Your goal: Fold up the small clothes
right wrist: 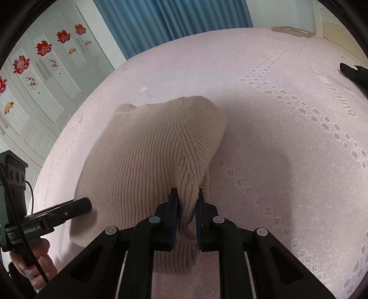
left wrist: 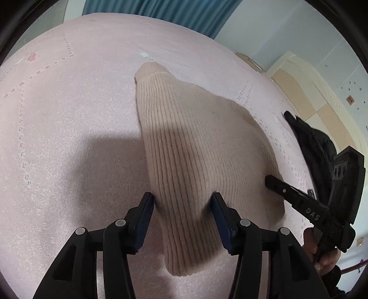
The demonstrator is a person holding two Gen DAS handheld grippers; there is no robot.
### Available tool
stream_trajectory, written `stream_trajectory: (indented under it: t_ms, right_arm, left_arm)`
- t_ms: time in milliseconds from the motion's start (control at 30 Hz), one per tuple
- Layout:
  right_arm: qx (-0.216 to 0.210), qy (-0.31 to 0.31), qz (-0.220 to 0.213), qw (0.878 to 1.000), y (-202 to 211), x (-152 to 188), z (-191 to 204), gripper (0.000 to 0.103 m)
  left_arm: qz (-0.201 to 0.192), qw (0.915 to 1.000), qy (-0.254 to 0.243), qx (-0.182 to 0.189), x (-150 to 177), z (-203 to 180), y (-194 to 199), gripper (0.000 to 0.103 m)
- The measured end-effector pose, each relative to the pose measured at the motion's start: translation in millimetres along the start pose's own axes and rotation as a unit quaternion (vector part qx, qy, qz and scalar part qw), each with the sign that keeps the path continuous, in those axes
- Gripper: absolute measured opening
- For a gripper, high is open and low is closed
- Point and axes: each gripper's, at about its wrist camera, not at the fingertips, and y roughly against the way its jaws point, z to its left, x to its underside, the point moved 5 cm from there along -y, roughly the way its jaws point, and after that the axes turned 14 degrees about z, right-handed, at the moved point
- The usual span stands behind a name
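1. Left wrist view: left gripper [left wrist: 182, 202] w/ jaws spread apart, straddling a strip of the beige ribbed knit sweater [left wrist: 195, 149]. Blue pads sit at either side of the fabric; can't tell if they press it.
2. Sweater lies on the pink bedspread [left wrist: 69, 115], bunched, one narrow cuffed end pointing away toward the far side of the bed.
3. Right gripper [left wrist: 270, 180] shows at the right edge of that view, tips at the sweater's right side; a person's hand [left wrist: 322, 255] grips its handle.
4. Right wrist view: right gripper [right wrist: 187, 207] jaws nearly together, pinching a raised fold of the sweater [right wrist: 149, 149] between the pads.
5. Left gripper's finger [right wrist: 78, 205] comes in from the left in that view, tip against the sweater's left edge; hand [right wrist: 34, 262] below it on the handle.
6. Bkgd: blue curtain [right wrist: 172, 20] behind the bed, white wardrobe doors [right wrist: 46, 69] w/ red flower decals at left.
7. Dark item [right wrist: 354, 71] lies on the bedspread at far right, well apart from the sweater.
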Motion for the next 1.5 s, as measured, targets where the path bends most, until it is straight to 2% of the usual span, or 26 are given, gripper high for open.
stream_trajectory:
  t_ms: [67,167,300,433,500,600,700,800,867,1000,1067,1200,1367,1500]
  right_arm:
    - [0.025,0.013,-0.002,1.000,1,4,4,0.015]
    - [0.039,0.021,-0.006,0.999,8,2,8,0.020]
    - [0.032,0.007,-0.022,0.999,17,-7,4,0.023]
    - [0.006,-0.018,-0.031,0.999,20,-15,-4,0.023]
    - [-0.009,-0.031,-0.039,0.999,22,-19,-5,0.023]
    - [-0.020,-0.036,-0.042,0.998,19,-28,-3,0.023]
    - [0.000,-0.026,-0.037,0.999,11,-37,2,0.023]
    - [0.056,-0.002,-0.015,0.998,-5,-40,6,0.026]
    - [0.069,0.007,-0.019,0.997,-9,-39,6,0.029]
    - [0.059,-0.004,-0.007,0.998,-18,-39,-4,0.030]
    - [0.054,-0.012,-0.005,0.998,-21,-39,-9,0.034]
    - [0.053,-0.012,-0.004,0.998,-18,-39,-10,0.035]
    - [0.035,-0.028,0.002,0.999,-3,-36,-9,0.036]
    - [0.053,-0.018,0.004,0.998,14,-25,-2,0.036]
  left_arm:
    - [0.007,1.0000,0.002,0.003,4,3,0,0.051]
    - [0.007,1.0000,-0.002,-0.005,9,6,2,0.052]
    - [0.003,0.9998,-0.009,-0.016,15,8,7,0.052]
    - [-0.014,0.9998,-0.007,-0.013,16,13,19,0.052]
    - [-0.032,0.9994,0.008,-0.012,7,16,27,0.049]
    - [-0.044,0.9987,0.022,-0.013,-18,18,28,0.049]
    - [-0.042,0.9981,0.004,-0.044,-40,12,19,0.051]
    - [-0.043,0.9938,-0.032,-0.098,-49,5,10,0.053]
    - [-0.043,0.9925,-0.038,-0.108,-50,6,4,0.054]
    - [-0.047,0.9938,-0.029,-0.096,-47,12,2,0.058]
    - [-0.047,0.9944,-0.024,-0.092,-47,14,1,0.058]
    - [-0.048,0.9939,-0.021,-0.098,-45,12,2,0.058]
    - [-0.040,0.9956,-0.008,-0.085,-39,10,14,0.055]
    - [-0.037,0.9943,-0.020,-0.098,-27,-1,33,0.053]
